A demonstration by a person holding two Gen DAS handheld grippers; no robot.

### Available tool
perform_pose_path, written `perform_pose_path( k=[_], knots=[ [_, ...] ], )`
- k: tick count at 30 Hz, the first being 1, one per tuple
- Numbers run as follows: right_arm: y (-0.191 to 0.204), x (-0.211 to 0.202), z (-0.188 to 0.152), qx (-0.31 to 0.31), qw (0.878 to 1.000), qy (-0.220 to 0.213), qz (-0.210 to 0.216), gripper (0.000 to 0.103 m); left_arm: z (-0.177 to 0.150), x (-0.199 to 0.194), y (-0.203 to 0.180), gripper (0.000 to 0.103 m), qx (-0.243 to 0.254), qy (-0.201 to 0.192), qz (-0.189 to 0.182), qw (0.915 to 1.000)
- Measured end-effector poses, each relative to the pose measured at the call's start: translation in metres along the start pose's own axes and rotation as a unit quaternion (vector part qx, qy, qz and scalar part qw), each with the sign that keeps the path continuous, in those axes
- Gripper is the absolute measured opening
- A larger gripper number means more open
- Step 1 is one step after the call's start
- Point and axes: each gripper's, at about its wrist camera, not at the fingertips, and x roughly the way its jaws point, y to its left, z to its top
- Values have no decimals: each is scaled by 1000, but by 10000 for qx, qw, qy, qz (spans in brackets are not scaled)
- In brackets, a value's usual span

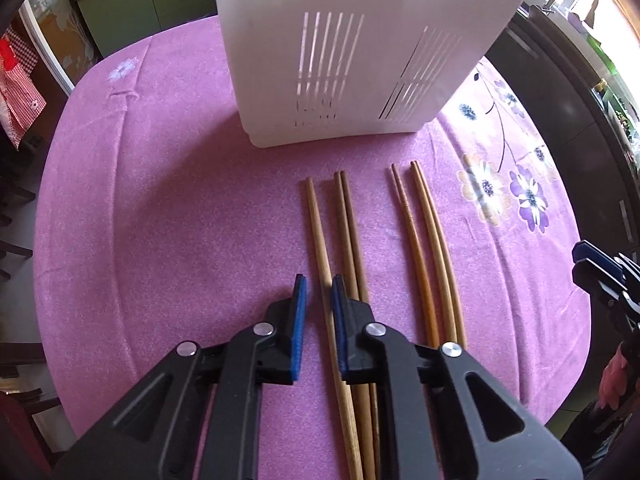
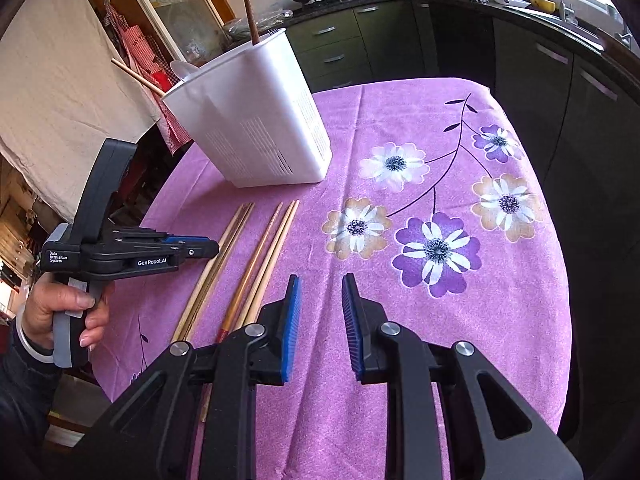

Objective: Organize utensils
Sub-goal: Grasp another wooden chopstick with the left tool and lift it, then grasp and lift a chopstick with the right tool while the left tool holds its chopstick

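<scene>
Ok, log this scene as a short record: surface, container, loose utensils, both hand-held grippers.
surface: pink flowered tablecloth
container: white slotted utensil holder, upright on the cloth
in holder: brown handle, white spoon, one slanting chopstick
loose utensils: six chopsticks lying side by side in front of the holder
left hand-held gripper: narrow gap, straddling the leftmost chopstick, not clamped
right hand-held gripper: narrow gap, empty, over bare cloth beside the chopsticks
</scene>
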Motion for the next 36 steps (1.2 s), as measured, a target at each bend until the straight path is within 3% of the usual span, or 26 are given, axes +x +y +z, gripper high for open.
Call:
perform_pose_path(
  k=[10, 21, 28, 36],
  knots=[
    [8, 8, 2, -83, 9999, 116, 77, 23, 13, 12, -24, 13, 304, 112, 361, 9988],
    [10, 5, 4, -147, 9998, 144, 20, 27, 4, 6, 12, 6, 3, 85, 310, 9995],
    [17, 14, 12, -201, 9992, 354, 52, 28, -5, -41, 30, 6, -164, -846, 169, 9961],
    [35, 44, 33, -358, 9962, 795, -43, 28, -35, -127, 37, 6, -134, -2143, 106, 9766]
  ],
)
